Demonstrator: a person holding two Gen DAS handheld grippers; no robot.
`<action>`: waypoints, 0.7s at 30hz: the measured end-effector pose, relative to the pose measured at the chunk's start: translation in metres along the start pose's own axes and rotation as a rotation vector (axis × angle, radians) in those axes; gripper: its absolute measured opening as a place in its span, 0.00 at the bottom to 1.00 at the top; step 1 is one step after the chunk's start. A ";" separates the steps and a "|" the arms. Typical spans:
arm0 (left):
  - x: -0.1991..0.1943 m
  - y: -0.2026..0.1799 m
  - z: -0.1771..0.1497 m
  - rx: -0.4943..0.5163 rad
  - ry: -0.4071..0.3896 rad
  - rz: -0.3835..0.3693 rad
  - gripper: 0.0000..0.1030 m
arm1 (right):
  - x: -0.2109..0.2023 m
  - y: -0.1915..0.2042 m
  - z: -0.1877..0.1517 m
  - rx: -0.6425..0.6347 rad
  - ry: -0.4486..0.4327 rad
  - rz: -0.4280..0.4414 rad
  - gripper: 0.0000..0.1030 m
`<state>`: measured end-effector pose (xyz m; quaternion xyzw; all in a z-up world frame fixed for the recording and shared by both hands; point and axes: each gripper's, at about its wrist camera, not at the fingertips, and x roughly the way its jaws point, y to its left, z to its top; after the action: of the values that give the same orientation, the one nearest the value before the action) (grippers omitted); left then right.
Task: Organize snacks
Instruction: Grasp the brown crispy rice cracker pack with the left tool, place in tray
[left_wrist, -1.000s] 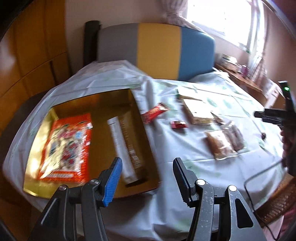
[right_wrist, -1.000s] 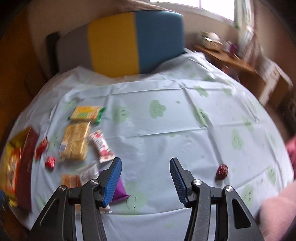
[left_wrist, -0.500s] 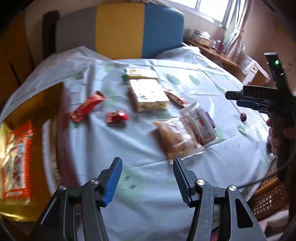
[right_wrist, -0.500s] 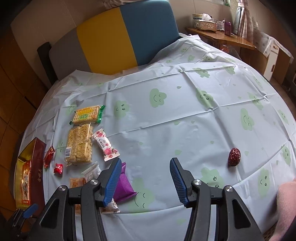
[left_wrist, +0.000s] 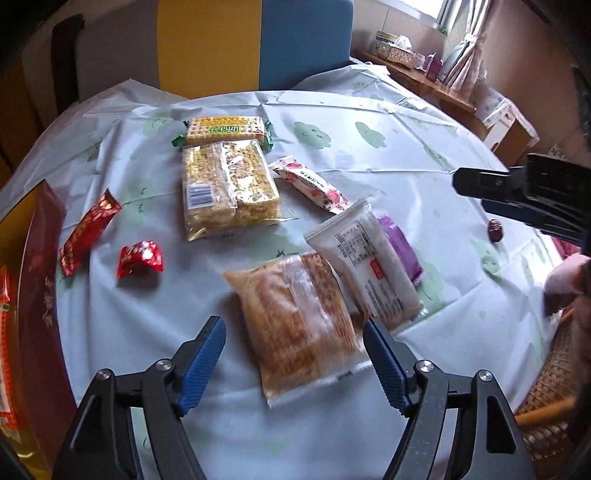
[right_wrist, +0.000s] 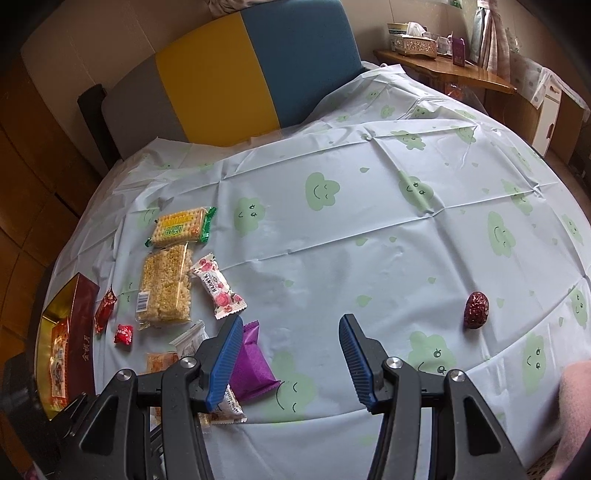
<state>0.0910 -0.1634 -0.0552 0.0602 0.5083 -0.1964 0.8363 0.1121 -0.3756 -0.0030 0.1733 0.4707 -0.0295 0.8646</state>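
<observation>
We find the left gripper (left_wrist: 295, 354) with its jaws spread wide, having just been opening; the near end of a clear-wrapped brown pastry pack (left_wrist: 295, 317) lies between the blue pads, which do not press on it. Just right of that pack, and overlapping its edge, lies a white packet (left_wrist: 365, 266) printed with small text, with a purple packet (left_wrist: 400, 243) tucked partly under its far side. In the right wrist view we note the right gripper (right_wrist: 288, 358) parted about halfway and holding nothing, above bare tablecloth (right_wrist: 369, 240); the purple packet sits just beside its left finger.

Further out we record a small red candy (left_wrist: 140, 258) and a long red wrapper (left_wrist: 88, 232) near the left edge, beside a dark red box (right_wrist: 79, 332) with a gold interior holding an orange packet (right_wrist: 59, 354). Beyond the middle lies a large puffed-grain bar pack (left_wrist: 229, 188), a pink-flowered white bar (left_wrist: 310, 184) just to its right, and a yellow cracker pack (left_wrist: 221, 131) touching its far edge. A single red date (right_wrist: 476, 309) rests well apart on the right. Behind the table stands a grey, yellow and blue chair back (right_wrist: 236, 77).
</observation>
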 end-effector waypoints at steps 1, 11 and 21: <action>0.004 0.000 0.001 0.001 0.005 0.010 0.75 | 0.001 0.001 0.000 -0.002 0.003 0.002 0.53; 0.002 0.023 -0.010 -0.012 -0.014 -0.011 0.57 | 0.008 0.011 -0.001 -0.048 0.024 0.000 0.53; -0.026 0.056 -0.055 -0.063 -0.059 0.044 0.58 | 0.014 0.059 -0.018 -0.273 0.094 0.158 0.53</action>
<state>0.0568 -0.0885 -0.0638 0.0393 0.4878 -0.1637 0.8566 0.1180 -0.3132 -0.0071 0.0920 0.4952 0.1108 0.8568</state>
